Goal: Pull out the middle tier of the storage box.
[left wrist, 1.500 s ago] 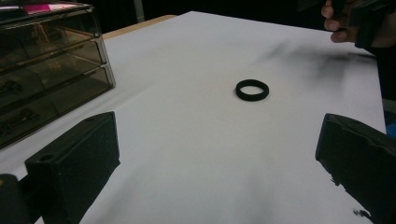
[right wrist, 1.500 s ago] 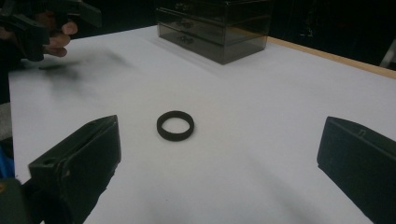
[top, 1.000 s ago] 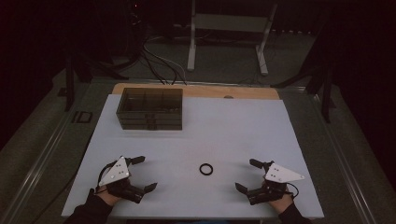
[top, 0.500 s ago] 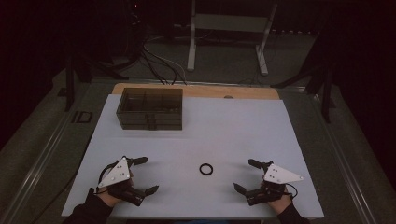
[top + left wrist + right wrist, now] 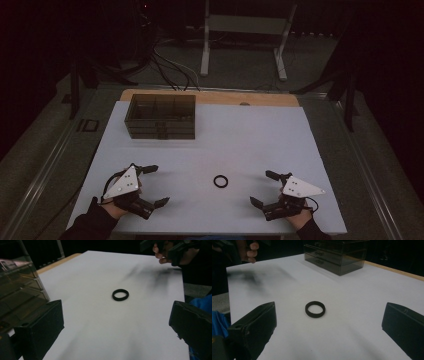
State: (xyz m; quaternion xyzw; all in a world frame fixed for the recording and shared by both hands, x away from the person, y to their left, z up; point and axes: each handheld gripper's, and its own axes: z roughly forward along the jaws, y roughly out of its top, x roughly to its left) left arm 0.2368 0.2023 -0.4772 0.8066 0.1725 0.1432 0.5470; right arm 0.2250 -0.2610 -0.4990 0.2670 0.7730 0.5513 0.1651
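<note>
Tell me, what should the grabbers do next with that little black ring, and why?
Probably the right gripper should ease forward toward the black ring. Its jaws stand wide open with the ring lying flat on the white table ahead between them, untouched. The left gripper is open too, about as near.

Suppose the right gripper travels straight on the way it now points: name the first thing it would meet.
Probably the black ring, lying flat on the white table, centred ahead of the open right gripper. Whether the fingers would pass above it is unclear.
</note>
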